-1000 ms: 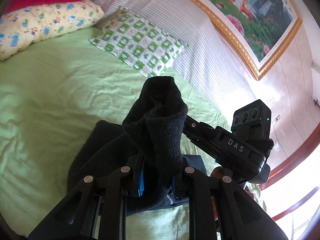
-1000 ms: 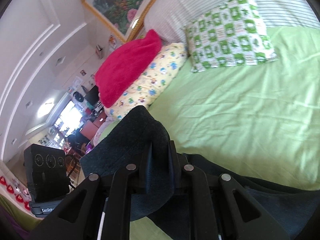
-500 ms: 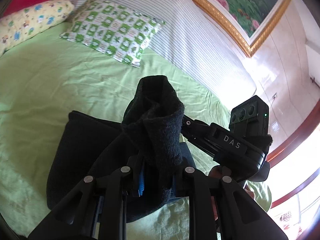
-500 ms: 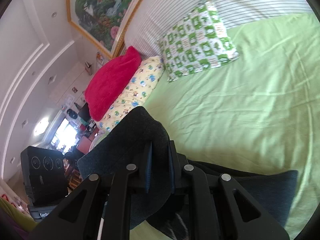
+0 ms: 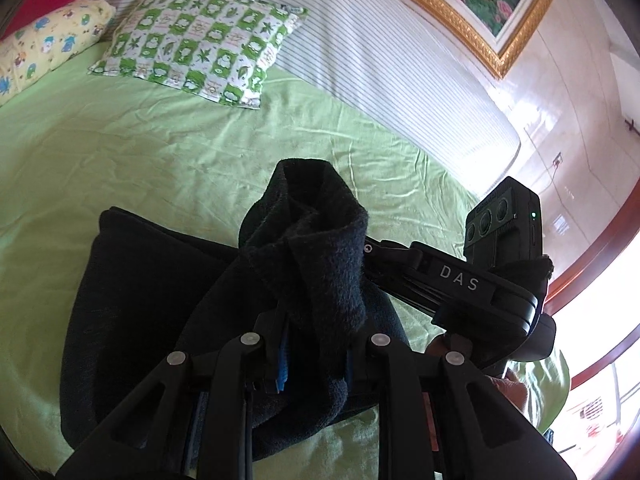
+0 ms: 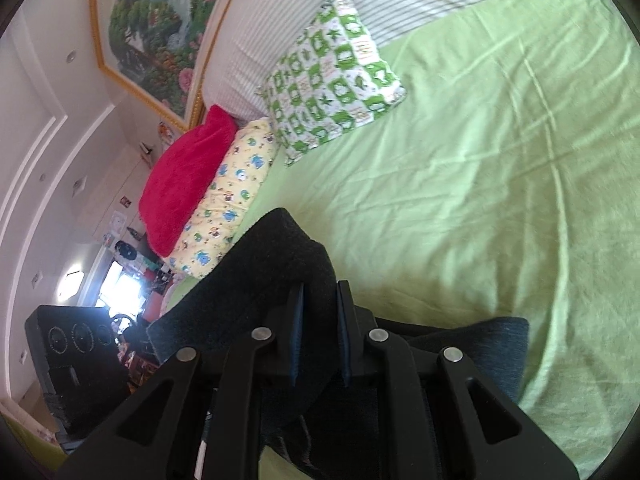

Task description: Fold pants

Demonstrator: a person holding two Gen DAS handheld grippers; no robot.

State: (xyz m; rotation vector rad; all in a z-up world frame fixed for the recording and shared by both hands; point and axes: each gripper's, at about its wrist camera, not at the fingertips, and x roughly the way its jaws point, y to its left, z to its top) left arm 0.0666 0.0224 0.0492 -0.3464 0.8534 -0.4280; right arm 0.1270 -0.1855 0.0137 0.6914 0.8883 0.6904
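Note:
Dark, fuzzy pants (image 5: 140, 300) lie partly spread on the green sheet (image 5: 200, 152). My left gripper (image 5: 316, 320) is shut on a bunched fold of them that sticks up past its pads. The right gripper's housing (image 5: 504, 220) shows just to the right, its tips hidden behind that fold. In the right wrist view my right gripper (image 6: 318, 312) holds another fold of the pants (image 6: 272, 264) between its blue pads; its jaws are starting to open, with cloth still pressed between them. A flat edge of the pants (image 6: 488, 344) lies on the sheet beyond.
A green-and-white patterned pillow (image 5: 200, 40) lies near the striped headboard (image 5: 380, 60). A yellow printed pillow (image 6: 228, 200) and a red plush cushion (image 6: 184, 176) sit to its left. A framed painting (image 5: 480, 0) hangs above. Open green sheet (image 6: 460, 180) stretches ahead of the pants.
Both grippers have travelled across the bed and sunk a little, carrying the folds along. More of the pants now lies spread flat on the sheet. Both views have rolled.

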